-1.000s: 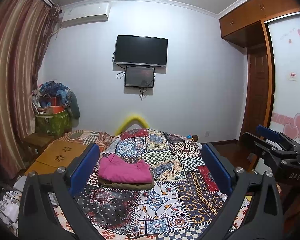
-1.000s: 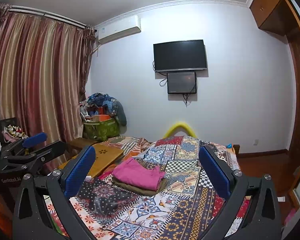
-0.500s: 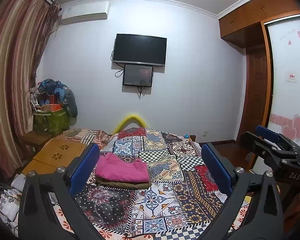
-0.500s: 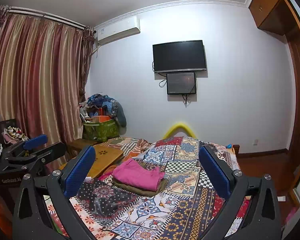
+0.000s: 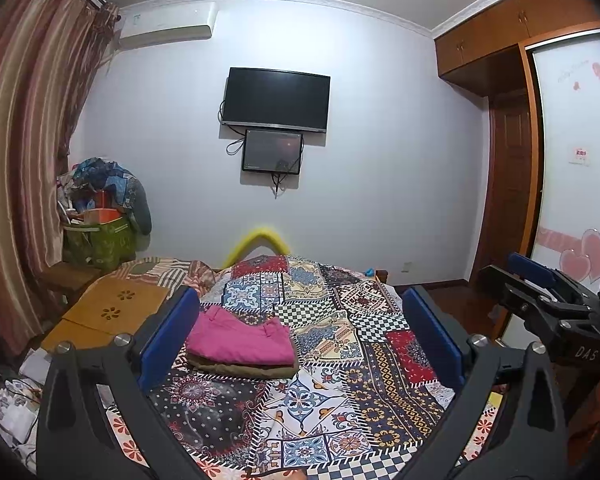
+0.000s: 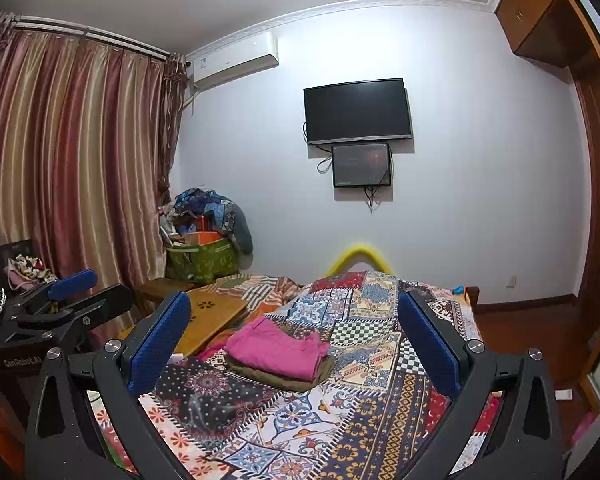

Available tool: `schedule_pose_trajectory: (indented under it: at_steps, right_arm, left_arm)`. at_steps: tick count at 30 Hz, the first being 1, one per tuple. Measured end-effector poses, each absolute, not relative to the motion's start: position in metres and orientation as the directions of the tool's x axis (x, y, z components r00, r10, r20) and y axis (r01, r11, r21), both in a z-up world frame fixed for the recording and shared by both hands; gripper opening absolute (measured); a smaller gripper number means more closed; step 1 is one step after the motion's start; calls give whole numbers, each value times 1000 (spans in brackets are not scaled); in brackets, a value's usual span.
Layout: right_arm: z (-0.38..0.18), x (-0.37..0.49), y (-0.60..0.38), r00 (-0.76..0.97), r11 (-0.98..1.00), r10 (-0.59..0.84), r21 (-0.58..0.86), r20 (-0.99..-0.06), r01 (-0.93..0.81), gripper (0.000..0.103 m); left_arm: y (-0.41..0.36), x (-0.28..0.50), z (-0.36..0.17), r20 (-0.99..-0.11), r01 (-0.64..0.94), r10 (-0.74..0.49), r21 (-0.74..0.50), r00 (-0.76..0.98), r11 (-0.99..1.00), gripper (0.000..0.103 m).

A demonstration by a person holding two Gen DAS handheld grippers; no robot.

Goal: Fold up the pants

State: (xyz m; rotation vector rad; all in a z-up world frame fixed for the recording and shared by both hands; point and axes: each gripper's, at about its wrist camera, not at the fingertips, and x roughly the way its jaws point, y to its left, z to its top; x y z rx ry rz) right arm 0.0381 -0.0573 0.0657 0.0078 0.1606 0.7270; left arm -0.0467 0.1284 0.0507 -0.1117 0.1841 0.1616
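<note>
A bedroom: wall-mounted television (image 5: pixel 276 99) at centre, striped curtains (image 6: pixel 72 160) at left, patchwork-covered bed (image 5: pixel 340 360) below, wooden wardrobe (image 5: pixel 512 32) upper right.

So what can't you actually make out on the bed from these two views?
- Olive garment: both views, mostly covered by the pink pants stacked on it; type unclear.
- Near end of the bed: both views, blocked by the open tool frames and the bottom edge.
- Small blue item at the far corner: right view, too small to identify.
</note>
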Motion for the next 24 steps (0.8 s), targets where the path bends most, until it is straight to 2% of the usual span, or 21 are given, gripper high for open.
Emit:
schedule_pose_trajectory:
  at_steps: [24]
  right_arm:
    - [67,37,-55,740,752,658,57,-143,-657,103]
  left_arm:
    - [123,-47,48,-198,-150,131,-84,971,985,103]
